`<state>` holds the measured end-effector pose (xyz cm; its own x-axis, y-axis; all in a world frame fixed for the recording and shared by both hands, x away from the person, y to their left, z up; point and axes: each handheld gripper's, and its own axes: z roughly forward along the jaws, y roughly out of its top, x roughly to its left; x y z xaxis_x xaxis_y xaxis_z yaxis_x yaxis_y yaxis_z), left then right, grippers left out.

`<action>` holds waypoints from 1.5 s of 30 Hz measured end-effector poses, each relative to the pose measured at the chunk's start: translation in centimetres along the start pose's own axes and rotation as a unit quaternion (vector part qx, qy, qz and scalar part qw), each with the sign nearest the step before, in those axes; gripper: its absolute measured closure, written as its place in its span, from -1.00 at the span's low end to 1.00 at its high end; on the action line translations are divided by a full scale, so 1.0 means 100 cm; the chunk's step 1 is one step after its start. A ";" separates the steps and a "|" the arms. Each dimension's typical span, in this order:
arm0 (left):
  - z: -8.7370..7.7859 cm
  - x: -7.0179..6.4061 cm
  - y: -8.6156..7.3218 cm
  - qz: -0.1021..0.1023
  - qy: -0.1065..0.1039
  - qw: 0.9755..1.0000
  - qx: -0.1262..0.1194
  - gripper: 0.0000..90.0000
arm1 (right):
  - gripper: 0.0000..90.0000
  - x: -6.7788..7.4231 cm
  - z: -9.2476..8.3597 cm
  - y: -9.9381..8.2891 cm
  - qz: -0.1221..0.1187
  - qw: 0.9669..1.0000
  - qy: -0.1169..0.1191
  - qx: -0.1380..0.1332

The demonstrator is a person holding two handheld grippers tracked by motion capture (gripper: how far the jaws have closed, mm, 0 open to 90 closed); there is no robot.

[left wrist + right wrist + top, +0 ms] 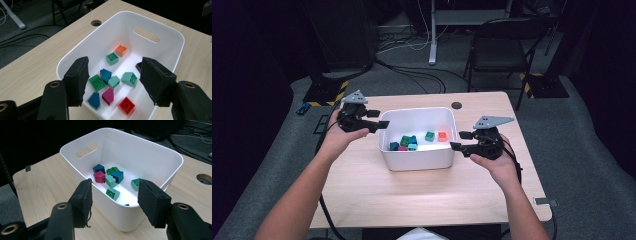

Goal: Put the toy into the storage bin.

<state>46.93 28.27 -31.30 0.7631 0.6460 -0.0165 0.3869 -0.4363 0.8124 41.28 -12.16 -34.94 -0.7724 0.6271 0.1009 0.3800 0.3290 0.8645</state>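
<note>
A white bin [417, 161] stands in the middle of the table and holds several toy bricks: green, teal, blue, magenta, red and orange [121, 50]. My left gripper [383, 120] hovers at the bin's left rim, open, nothing between its jaws. In the left gripper view the jaws stand wide above the bin [175, 37], with a red brick [127, 105] nearest. My right gripper [458, 140] sits at the bin's right side, open and empty. The right gripper view looks over the bin's rim [117, 203] at a magenta brick [99, 176] and teal ones.
The wooden table [362, 185] has a round cable hole [456, 105] behind the bin. A folding chair [502, 50] and floor cables lie beyond the far edge. Bare tabletop stretches in front of the bin.
</note>
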 end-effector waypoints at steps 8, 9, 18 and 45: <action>-0.024 0.004 -0.030 -0.014 0.016 1.000 -0.012 -0.13 | -0.01 0.002 -0.003 0.003 -0.001 1.000 -0.002 -0.003; -0.025 0.005 -0.035 -0.017 0.018 1.000 -0.014 -0.13 | -0.01 0.002 -0.004 0.004 -0.002 1.000 -0.003 -0.001; -0.033 0.013 -0.077 -0.044 0.031 0.998 -0.019 -0.14 | -0.01 -0.006 -0.009 -0.005 0.007 1.000 -0.023 0.013; -0.001 0.015 -0.182 -0.131 0.081 0.988 -0.025 -0.18 | -0.09 -0.039 -0.002 -0.099 0.046 0.992 -0.109 0.048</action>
<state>40.99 37.26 -46.02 0.5455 0.8263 -0.1402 0.5313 -0.2115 0.8203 40.40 -18.03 -43.83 -0.6080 0.7918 0.0584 0.4977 0.3228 0.8050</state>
